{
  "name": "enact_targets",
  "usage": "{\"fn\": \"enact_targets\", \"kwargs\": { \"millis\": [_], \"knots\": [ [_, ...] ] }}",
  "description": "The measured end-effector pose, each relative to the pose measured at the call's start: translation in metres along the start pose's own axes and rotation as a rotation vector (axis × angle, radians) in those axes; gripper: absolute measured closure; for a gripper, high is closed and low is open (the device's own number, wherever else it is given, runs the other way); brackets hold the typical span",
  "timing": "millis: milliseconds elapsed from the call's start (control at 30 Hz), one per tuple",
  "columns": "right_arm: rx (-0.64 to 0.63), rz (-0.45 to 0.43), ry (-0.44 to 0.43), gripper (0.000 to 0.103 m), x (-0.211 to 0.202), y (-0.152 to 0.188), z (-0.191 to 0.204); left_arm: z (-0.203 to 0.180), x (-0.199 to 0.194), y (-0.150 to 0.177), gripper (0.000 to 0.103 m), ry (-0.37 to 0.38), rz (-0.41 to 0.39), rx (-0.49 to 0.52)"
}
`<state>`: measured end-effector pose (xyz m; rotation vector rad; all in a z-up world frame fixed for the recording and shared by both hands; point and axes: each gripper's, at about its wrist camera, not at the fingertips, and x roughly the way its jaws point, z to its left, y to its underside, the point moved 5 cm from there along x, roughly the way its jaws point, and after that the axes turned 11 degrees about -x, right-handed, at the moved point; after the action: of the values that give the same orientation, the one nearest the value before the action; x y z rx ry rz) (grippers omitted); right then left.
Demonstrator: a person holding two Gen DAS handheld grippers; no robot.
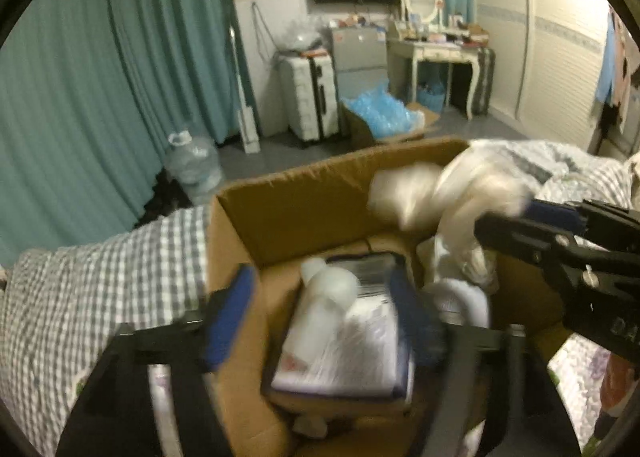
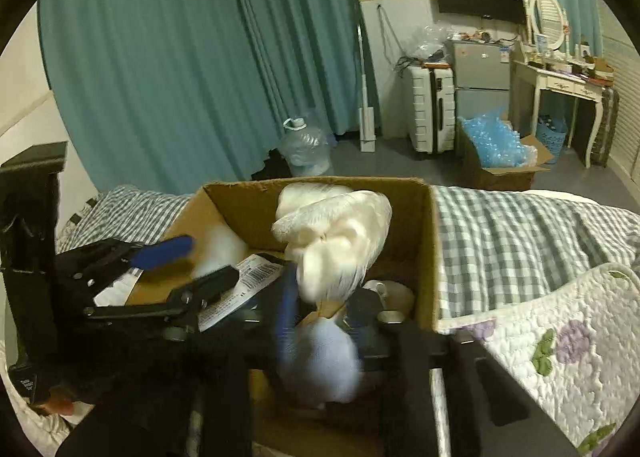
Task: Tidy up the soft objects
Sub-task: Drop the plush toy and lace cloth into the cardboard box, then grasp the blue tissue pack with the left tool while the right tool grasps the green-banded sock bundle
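Two hand-held grippers at an open brown cardboard box (image 1: 304, 213) on a bed with a grey-and-white checked cover (image 1: 100, 289).

The right gripper (image 2: 324, 297) is closed on a soft cream-white plush toy (image 2: 340, 233), which hangs blurred over the box's interior, partly below the rim; from the left wrist view the same toy (image 1: 460, 193) sits at the box's right side, pinched by the right gripper's black fingers (image 1: 516, 233); the left gripper (image 1: 320, 317) hovers over the box with jaws spread wide, gripping nothing; beneath it lie a flat white plastic-wrapped package with a barcode label (image 1: 352, 341) and a translucent white plastic bottle (image 1: 328, 289); a quilted white floral blanket (image 2: 560, 341) lies right of the box.
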<state>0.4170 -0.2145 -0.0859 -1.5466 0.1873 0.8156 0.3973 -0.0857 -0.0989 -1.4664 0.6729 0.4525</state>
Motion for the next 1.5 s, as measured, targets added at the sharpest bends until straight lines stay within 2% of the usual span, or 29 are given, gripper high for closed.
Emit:
{"fn": "enact_targets", "kwargs": {
  "millis": [33, 67, 167, 233, 300, 433, 567, 700, 800, 900, 1033, 1133, 1267, 1367, 1500],
  "knots": [
    [0.009, -0.004, 0.011, 0.049, -0.006, -0.001, -0.001, 0.001, -0.007, -0.001, 0.02, -0.004, -0.021, -0.007],
    [0.015, -0.009, 0.016, 0.033, -0.013, 0.0, -0.002, 0.002, -0.015, -0.003, 0.02, -0.012, -0.043, -0.011],
    [0.006, -0.034, 0.046, 0.03, -0.049, -0.006, 0.001, 0.005, -0.048, -0.009, 0.02, -0.034, -0.088, -0.009],
    [-0.008, -0.038, 0.081, 0.024, -0.074, -0.009, 0.004, 0.005, -0.073, -0.013, 0.02, -0.033, -0.11, -0.003],
    [-0.029, -0.054, 0.131, 0.012, -0.109, -0.013, 0.01, 0.008, -0.107, -0.016, 0.019, -0.028, -0.163, -0.012],
    [-0.061, -0.101, 0.203, 0.006, -0.18, -0.018, 0.024, 0.006, -0.181, -0.012, 0.011, -0.024, -0.246, -0.015],
    [-0.076, -0.15, 0.219, 0.002, -0.248, -0.018, 0.042, 0.009, -0.248, 0.0, 0.011, -0.006, -0.311, -0.003],
    [-0.078, -0.167, 0.203, 0.001, -0.299, 0.003, 0.063, 0.019, -0.29, 0.022, 0.011, 0.017, -0.327, -0.038],
    [-0.082, -0.13, 0.223, 0.001, -0.313, 0.027, 0.076, 0.022, -0.306, 0.044, 0.011, 0.04, -0.332, -0.052],
    [-0.082, -0.091, 0.252, 0.001, -0.315, 0.056, 0.079, 0.022, -0.304, 0.067, 0.011, 0.006, -0.328, -0.049],
    [-0.085, -0.028, 0.238, 0.001, -0.293, 0.094, 0.08, 0.021, -0.281, 0.105, 0.011, -0.008, -0.29, -0.032],
    [-0.054, 0.052, 0.196, 0.001, -0.255, 0.127, 0.073, 0.019, -0.257, 0.126, 0.011, -0.034, -0.243, -0.049],
    [-0.011, 0.139, 0.173, 0.001, -0.2, 0.169, 0.06, 0.021, -0.212, 0.157, 0.011, -0.015, -0.148, -0.097],
    [0.023, 0.205, 0.149, 0.001, -0.16, 0.189, 0.049, 0.02, -0.171, 0.179, 0.011, -0.007, -0.054, -0.098],
    [0.049, 0.256, 0.149, 0.001, -0.117, 0.201, 0.034, 0.023, -0.135, 0.19, 0.011, -0.012, 0.012, -0.127]
  ]
}}
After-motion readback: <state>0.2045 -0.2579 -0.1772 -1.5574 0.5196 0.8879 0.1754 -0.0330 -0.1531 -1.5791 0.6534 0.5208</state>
